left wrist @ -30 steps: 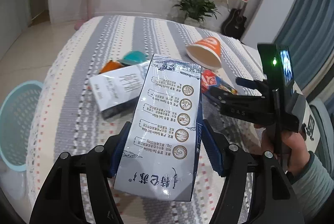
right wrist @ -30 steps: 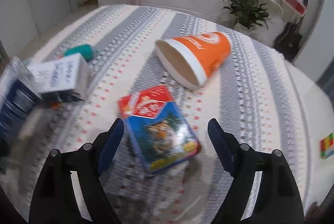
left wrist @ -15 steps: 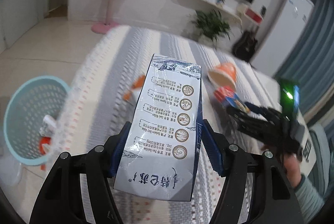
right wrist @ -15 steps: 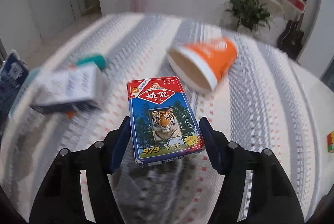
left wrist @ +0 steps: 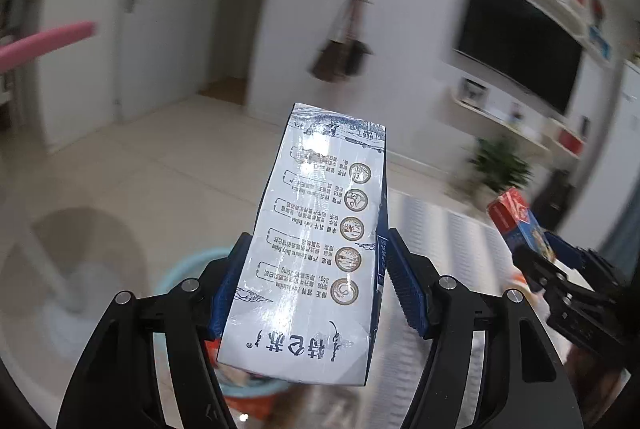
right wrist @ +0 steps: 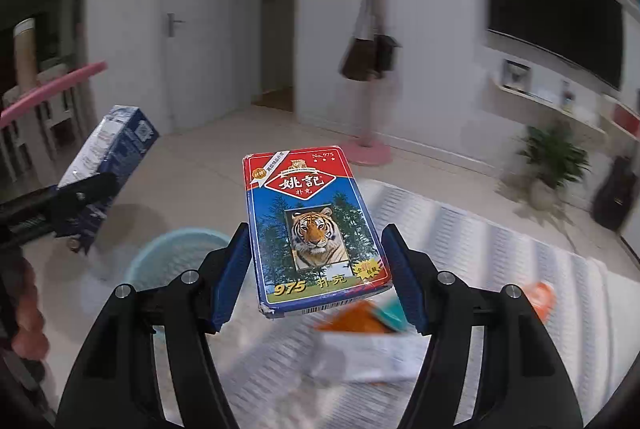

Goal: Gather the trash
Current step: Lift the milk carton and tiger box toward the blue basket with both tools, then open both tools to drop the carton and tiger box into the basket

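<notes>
My left gripper is shut on a blue-and-white milk carton and holds it in the air above a light blue trash basket, which is mostly hidden behind the carton. My right gripper is shut on a red-and-blue playing card box with a tiger picture, held up over the table edge. The basket lies below and left of it. The carton shows at the left in the right wrist view, the card box at the right in the left wrist view.
The striped tablecloth carries a white carton, orange and teal wrappers and an orange item at the right. A pink coat stand, a potted plant and a guitar stand beyond.
Both grippers swung left off the table toward the basket, carrying their items. The right gripper closed on the card box and lifted it. The left kept hold of the carton.
</notes>
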Tool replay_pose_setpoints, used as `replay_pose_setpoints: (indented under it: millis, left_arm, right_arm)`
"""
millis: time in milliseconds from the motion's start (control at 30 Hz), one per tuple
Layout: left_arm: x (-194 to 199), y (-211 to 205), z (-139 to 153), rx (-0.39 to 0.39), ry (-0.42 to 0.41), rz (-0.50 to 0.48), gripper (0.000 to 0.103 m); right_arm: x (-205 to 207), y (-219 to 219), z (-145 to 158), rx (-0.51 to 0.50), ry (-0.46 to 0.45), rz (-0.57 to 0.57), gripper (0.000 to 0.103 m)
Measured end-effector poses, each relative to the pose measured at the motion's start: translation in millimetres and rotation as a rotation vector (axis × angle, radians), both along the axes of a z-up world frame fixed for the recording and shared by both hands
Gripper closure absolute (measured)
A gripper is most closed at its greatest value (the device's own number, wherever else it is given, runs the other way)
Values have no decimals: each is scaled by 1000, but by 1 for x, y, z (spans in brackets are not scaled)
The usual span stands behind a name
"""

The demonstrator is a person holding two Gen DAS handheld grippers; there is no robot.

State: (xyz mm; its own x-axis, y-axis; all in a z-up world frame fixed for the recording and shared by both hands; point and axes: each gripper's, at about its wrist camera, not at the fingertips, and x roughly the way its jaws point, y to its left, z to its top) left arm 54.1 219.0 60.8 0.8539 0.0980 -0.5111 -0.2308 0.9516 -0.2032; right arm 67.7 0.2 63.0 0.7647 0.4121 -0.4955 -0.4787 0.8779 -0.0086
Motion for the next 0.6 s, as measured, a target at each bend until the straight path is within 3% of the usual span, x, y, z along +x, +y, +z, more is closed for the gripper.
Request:
replay_pose_setpoints:
  millis: [200,400,600]
  left_arm:
    - [2,57,-29,9,66,140,39]
    - [9,92,-72,-10,169,170,39]
    - [24,112,-109,-65,242,160,38]
  right_arm:
    - [15,92,-18,-7,68,106,41]
    - [30,144,-66,-51,187,148,40]
    - [44,167,-116,-57,342,139,39]
